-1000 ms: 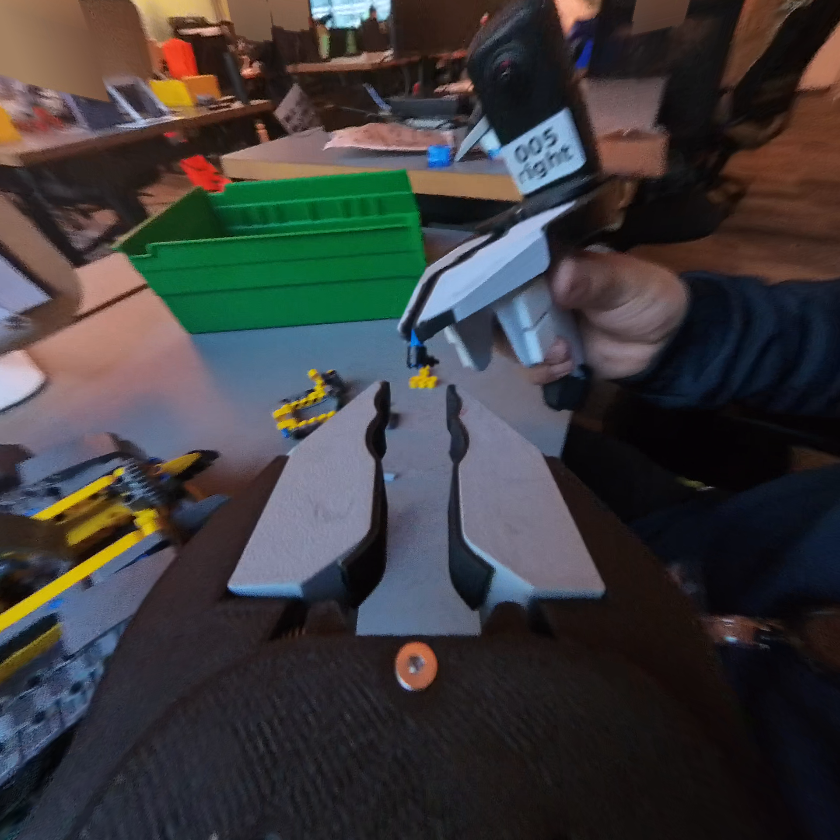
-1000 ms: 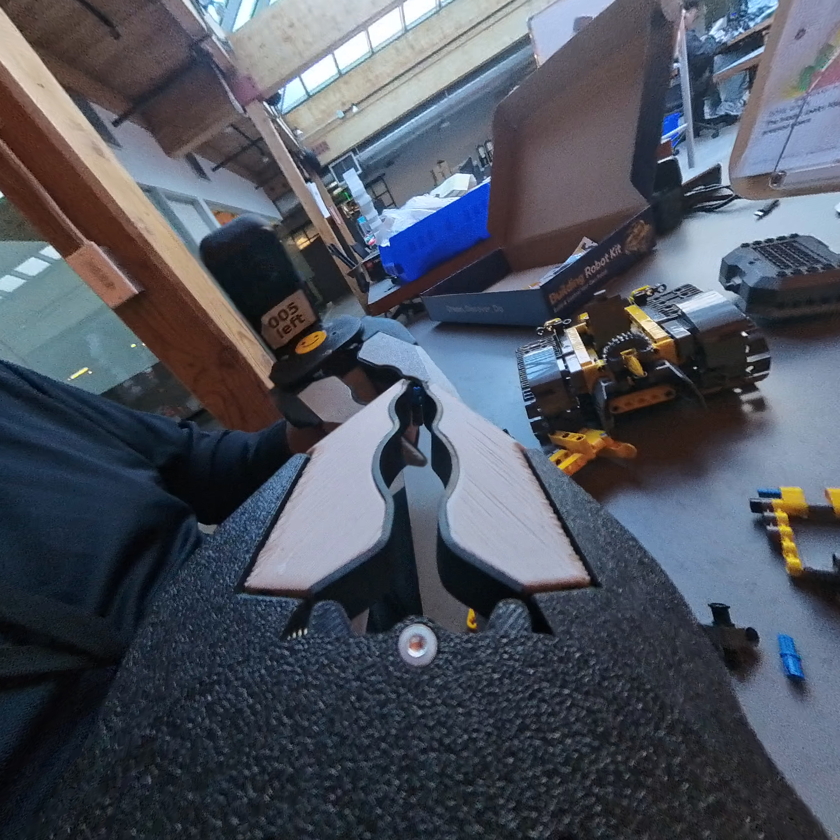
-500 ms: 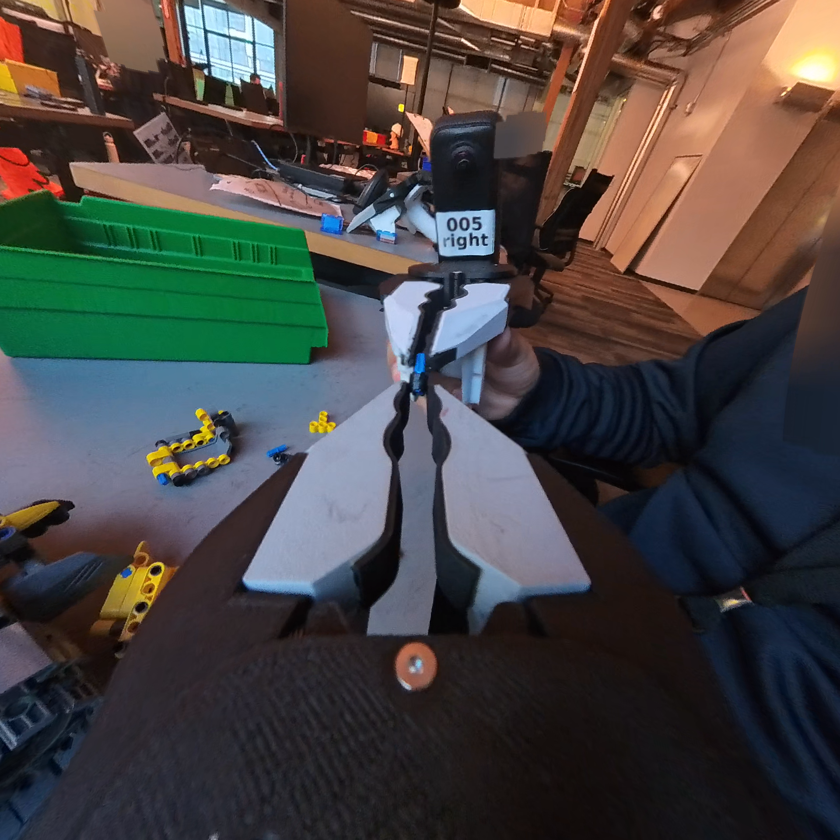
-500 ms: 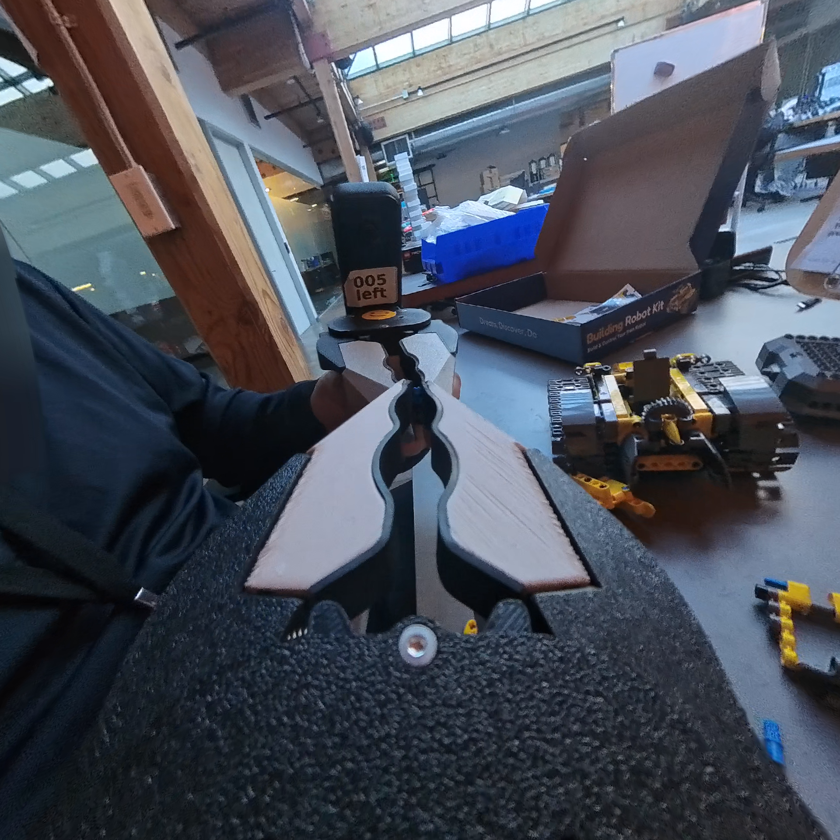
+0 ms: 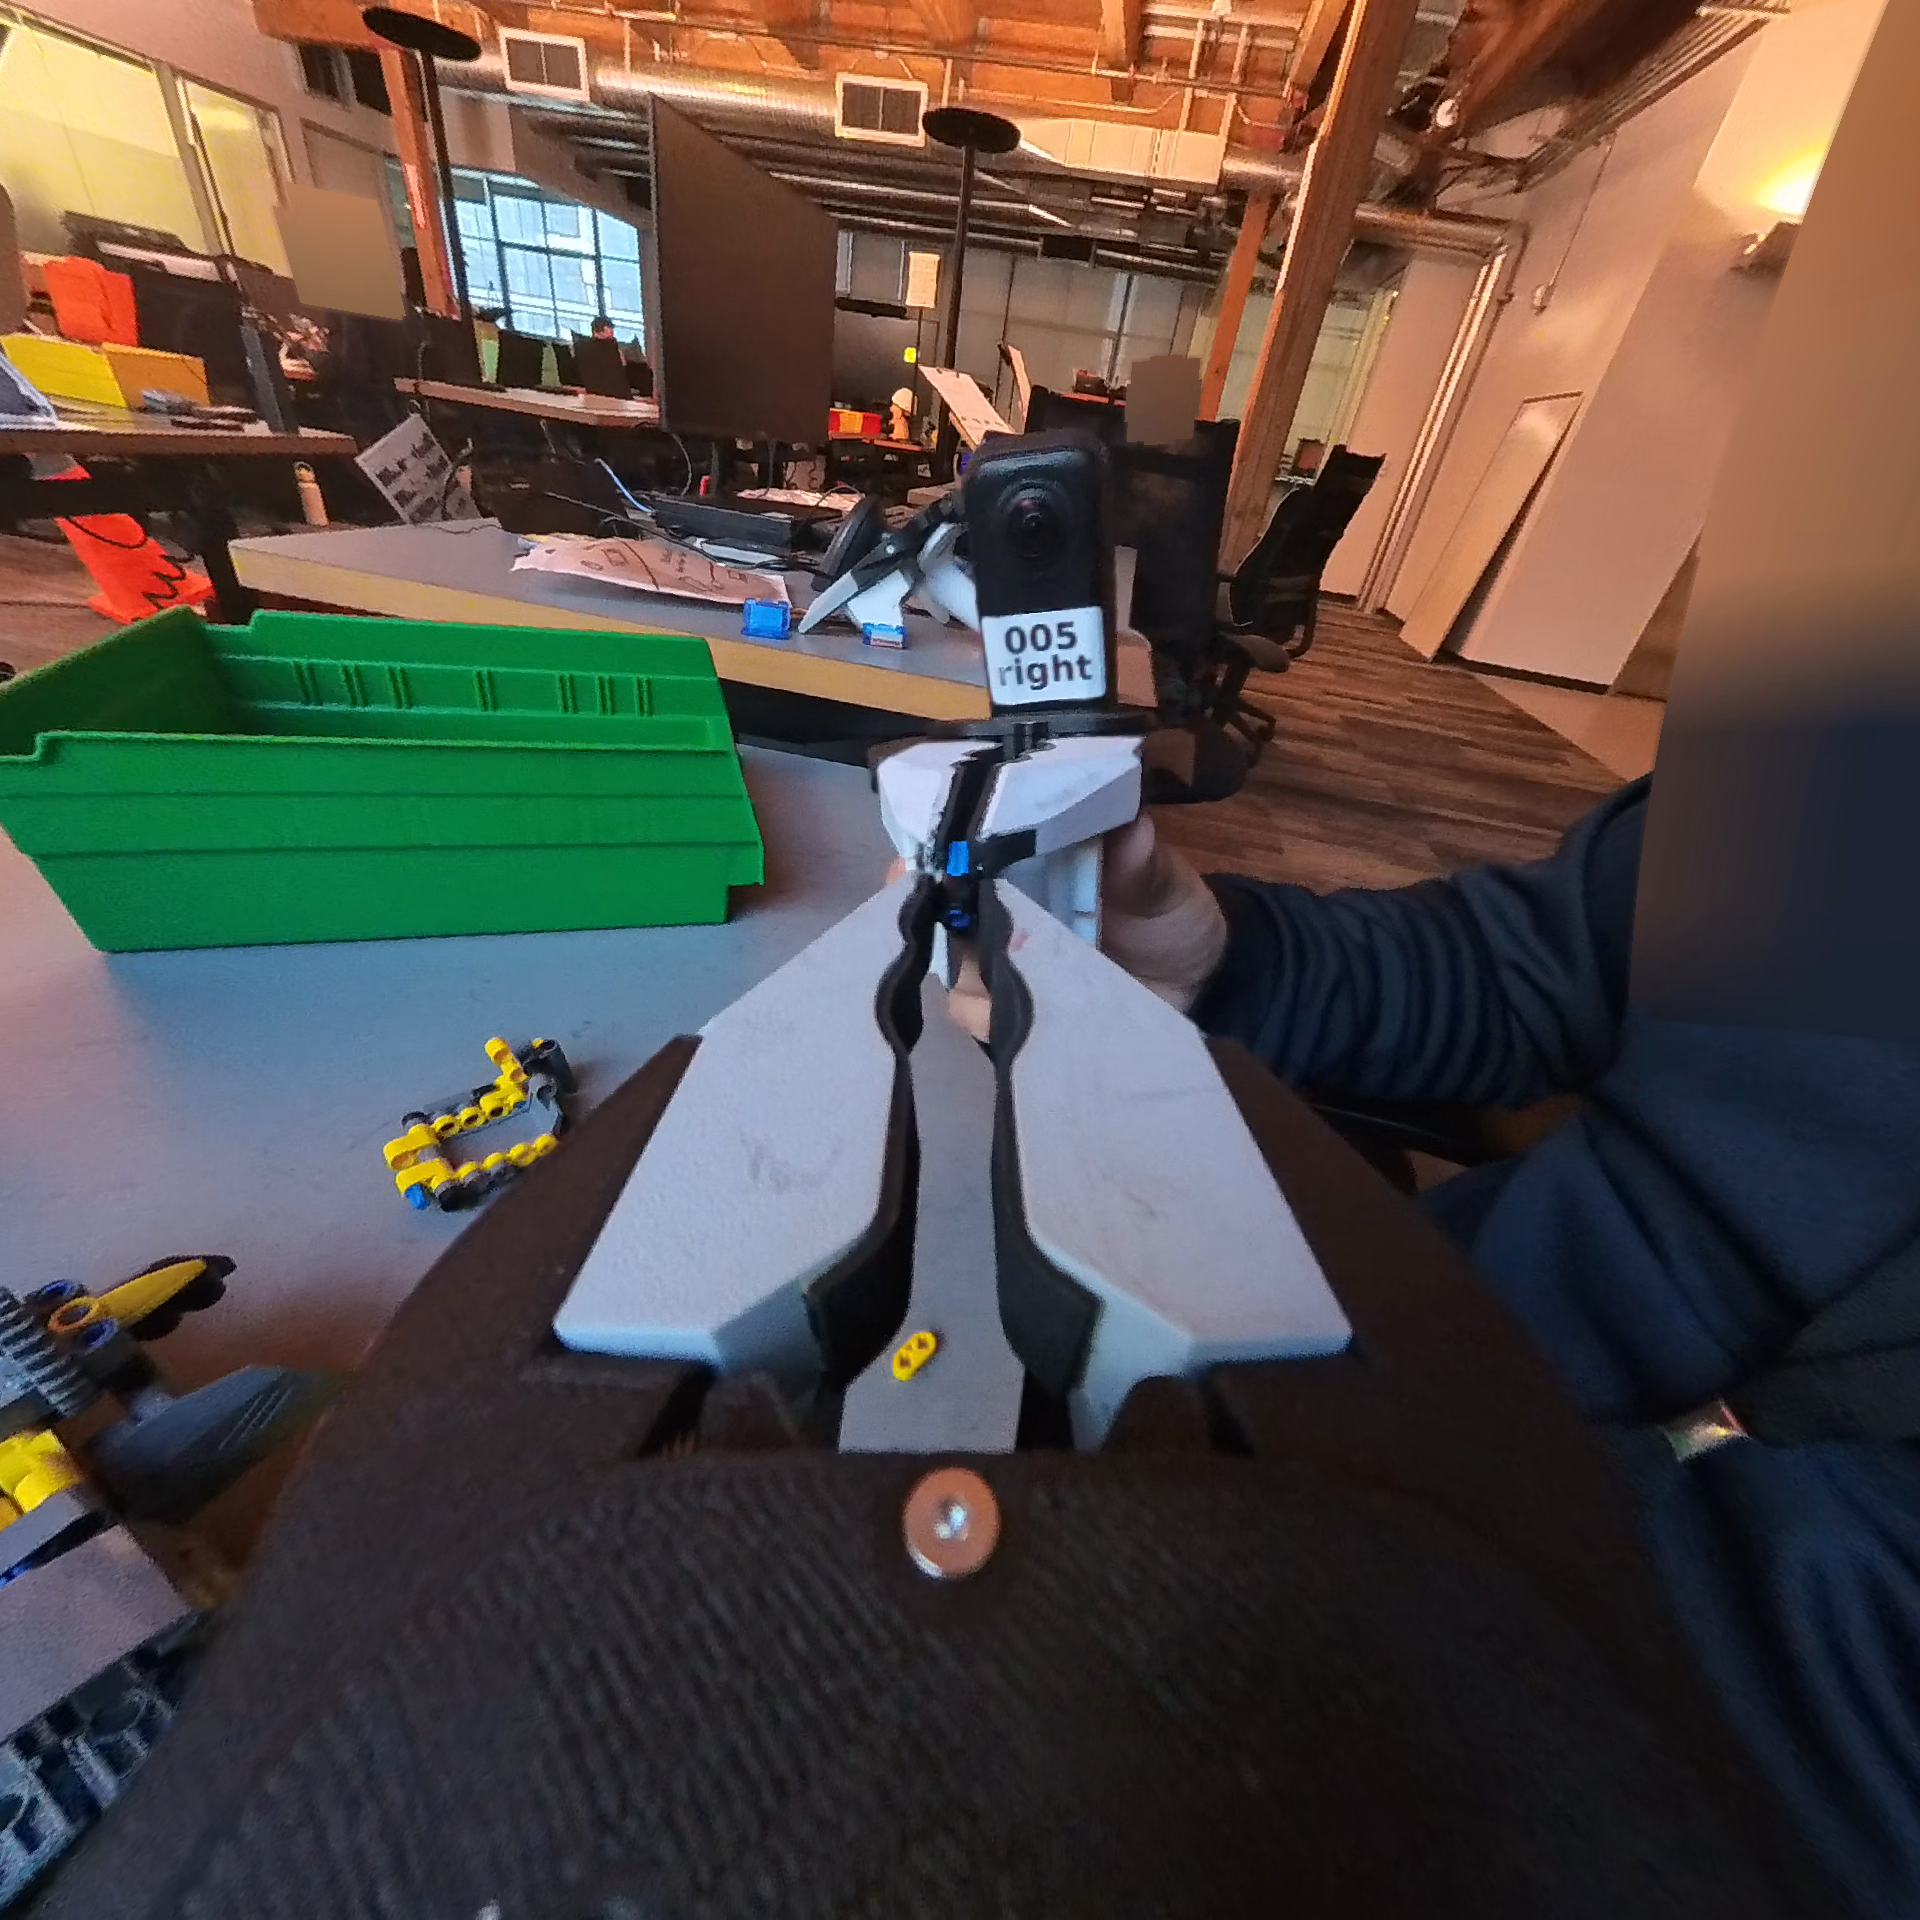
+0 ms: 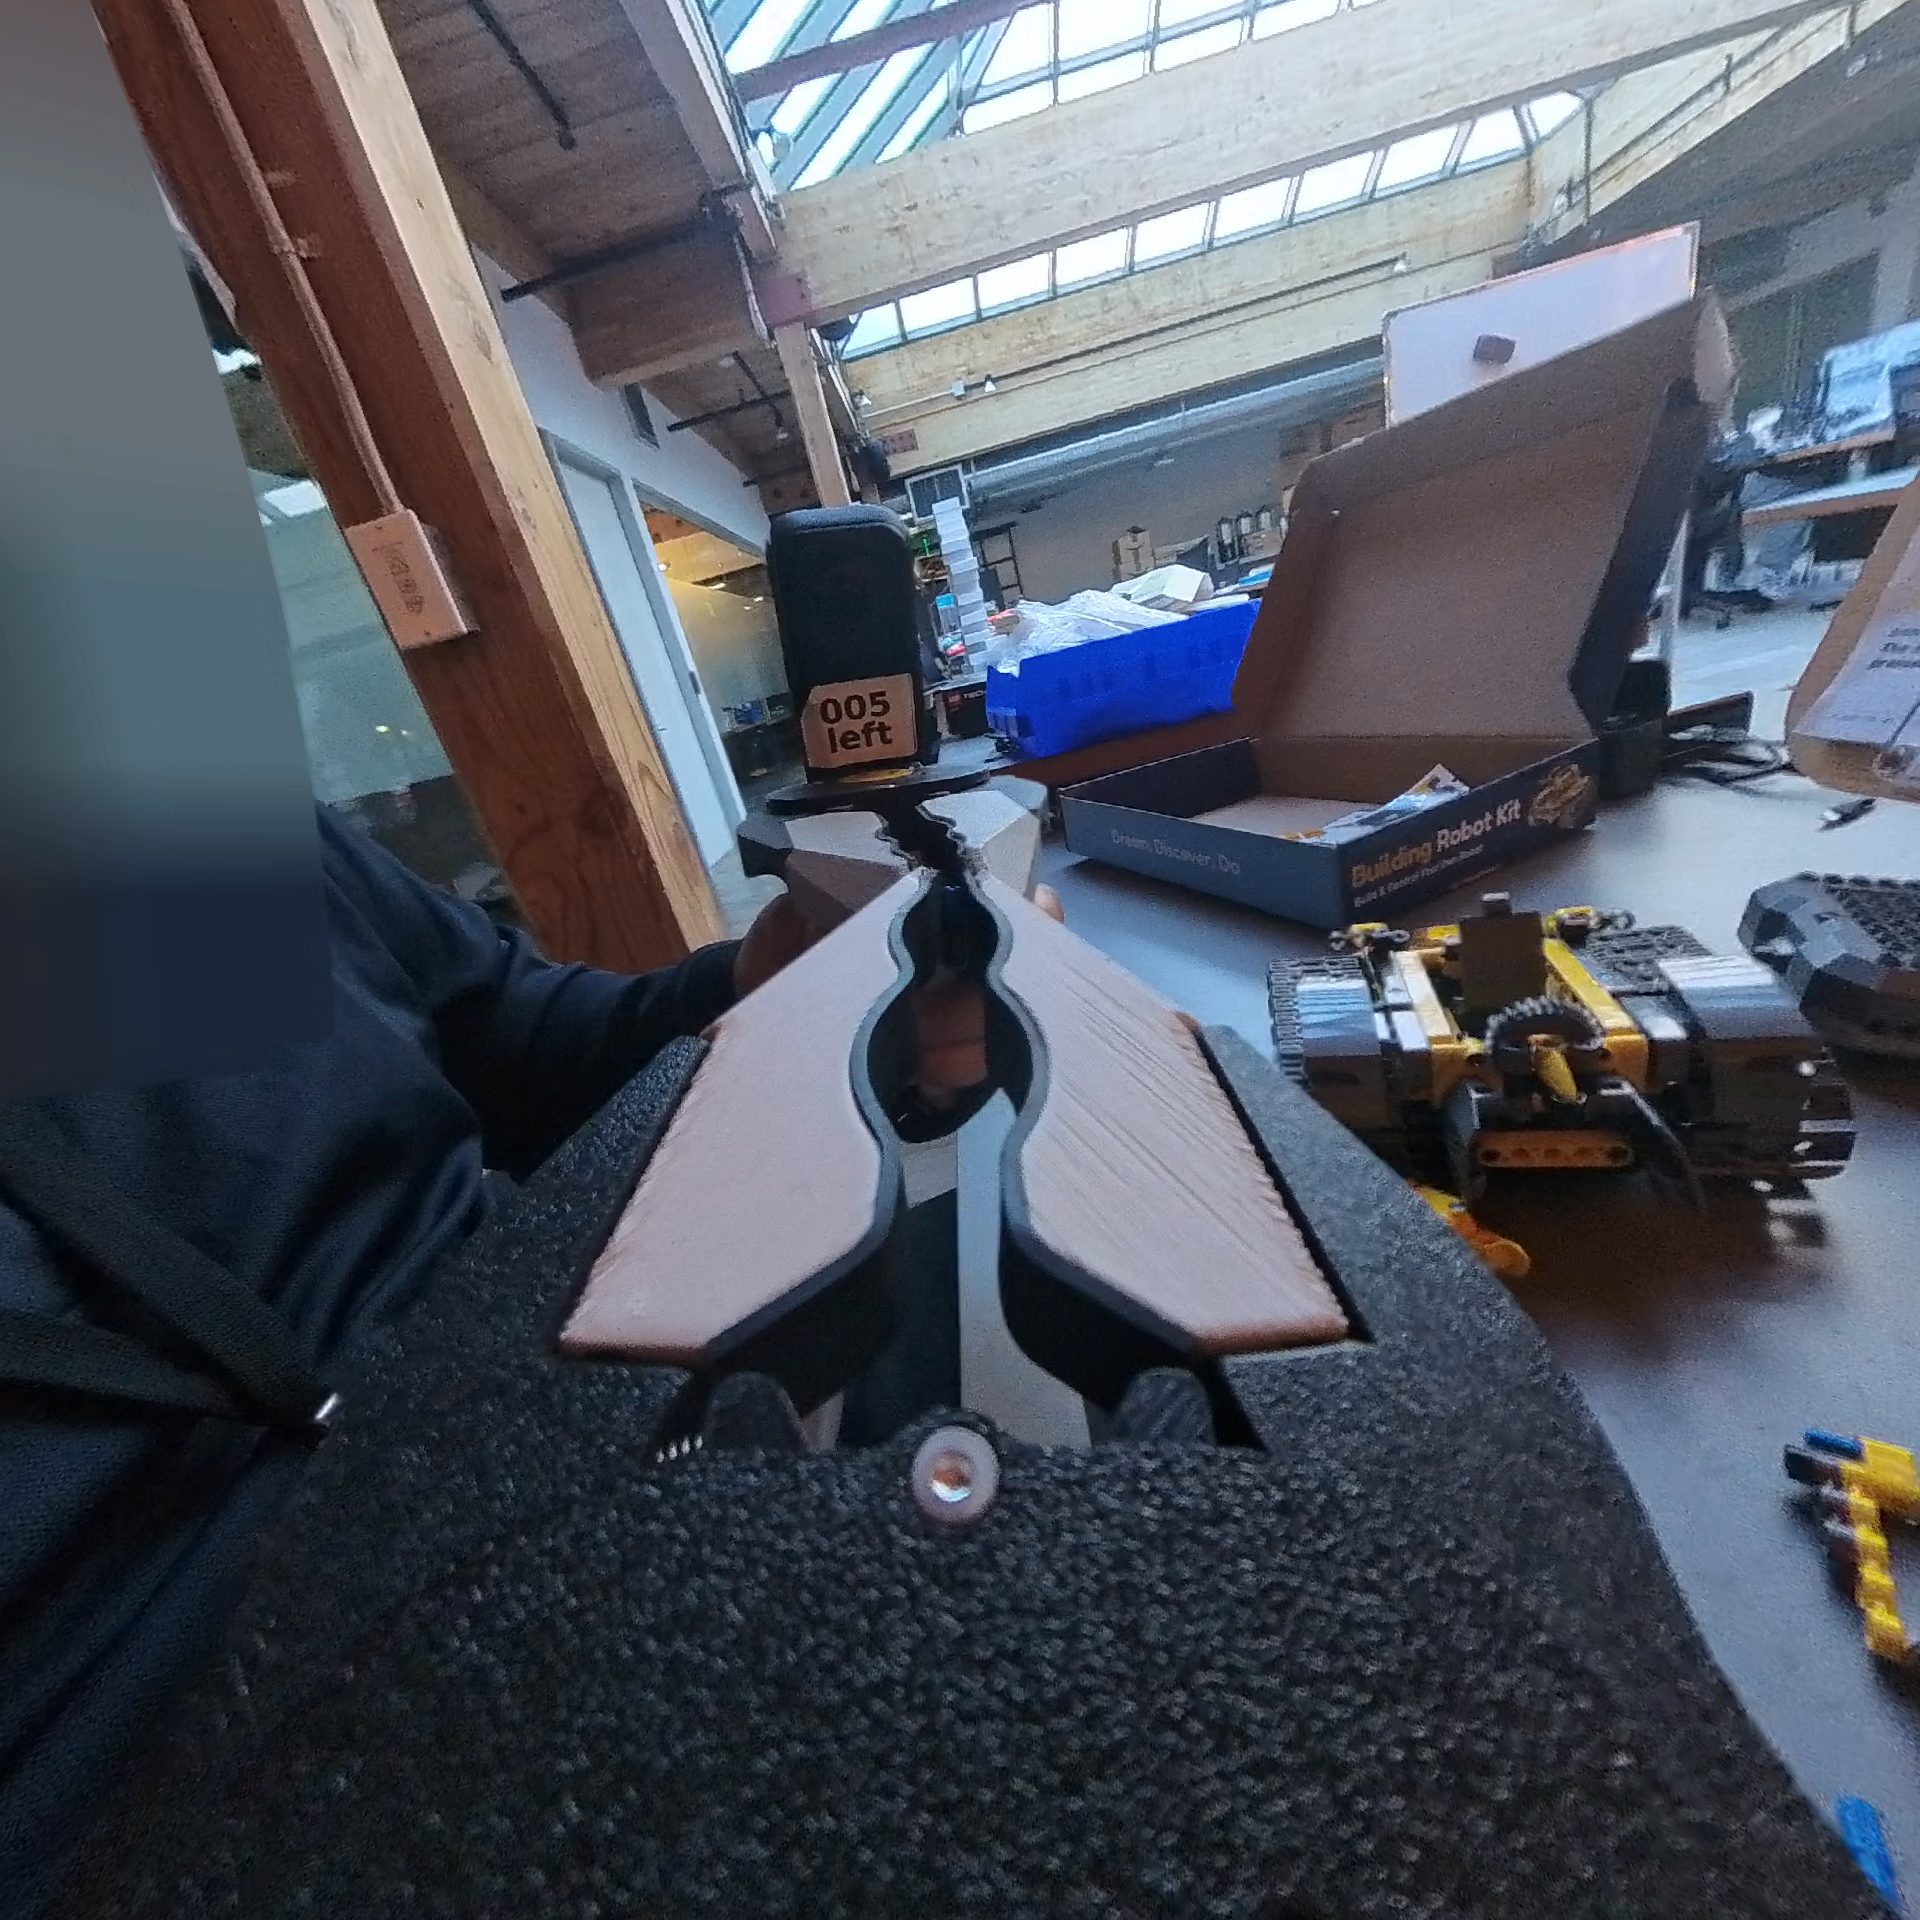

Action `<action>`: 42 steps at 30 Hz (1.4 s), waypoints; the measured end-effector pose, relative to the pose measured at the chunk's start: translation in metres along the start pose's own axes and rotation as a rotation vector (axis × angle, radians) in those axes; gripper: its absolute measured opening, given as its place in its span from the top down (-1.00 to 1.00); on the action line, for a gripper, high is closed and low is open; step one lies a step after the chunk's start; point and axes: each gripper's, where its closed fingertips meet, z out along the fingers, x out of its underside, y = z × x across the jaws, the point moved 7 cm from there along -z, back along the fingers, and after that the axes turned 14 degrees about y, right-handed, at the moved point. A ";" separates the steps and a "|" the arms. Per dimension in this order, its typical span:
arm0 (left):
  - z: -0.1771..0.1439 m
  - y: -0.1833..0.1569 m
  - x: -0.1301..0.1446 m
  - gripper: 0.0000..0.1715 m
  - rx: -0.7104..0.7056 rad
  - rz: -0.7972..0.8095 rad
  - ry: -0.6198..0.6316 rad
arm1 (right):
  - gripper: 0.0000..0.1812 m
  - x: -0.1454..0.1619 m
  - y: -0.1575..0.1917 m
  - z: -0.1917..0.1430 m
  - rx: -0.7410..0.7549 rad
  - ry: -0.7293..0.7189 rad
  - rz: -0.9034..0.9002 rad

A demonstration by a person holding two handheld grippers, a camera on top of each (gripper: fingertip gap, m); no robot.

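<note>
My two grippers meet tip to tip above the grey table. In the left wrist view, my left gripper [image 5: 951, 899] has its grey fingers drawn in around a small black and blue piece [image 5: 956, 883]. My right gripper [image 5: 954, 857] faces it, held upright in a hand, and is shut on the same piece's far end. In the right wrist view, my right gripper [image 6: 945, 883] has its brown fingers closed at the tips. The left gripper [image 6: 940, 857] sits right in front of them. The piece is barely visible there.
A green bin [image 5: 364, 800] stands at the back left of the table [image 5: 260, 1039]. A yellow and grey beam frame [image 5: 478, 1127] and a small yellow piece [image 5: 914, 1354] lie loose. A black and yellow brick-built vehicle [image 6: 1538, 1049], an open cardboard box [image 6: 1403, 727] and a blue pin [image 6: 1870, 1860] are to the right. Both grippers' tips are close together, under 4 cm apart.
My left gripper lifted, turned toward the right gripper and narrowed its fingers. The right gripper swung upright to face it. Their tips now meet at the small piece.
</note>
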 end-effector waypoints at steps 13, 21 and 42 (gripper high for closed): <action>0.001 -0.006 -0.001 0.96 -0.036 0.076 0.048 | 1.00 -0.002 0.006 -0.004 0.009 0.014 -0.109; 0.006 -0.006 0.009 0.95 -0.274 0.321 0.353 | 0.91 -0.007 0.017 -0.019 0.344 0.459 -0.541; 0.024 0.004 0.033 0.95 -0.344 0.300 0.558 | 0.98 0.034 0.005 0.008 0.631 0.805 -0.919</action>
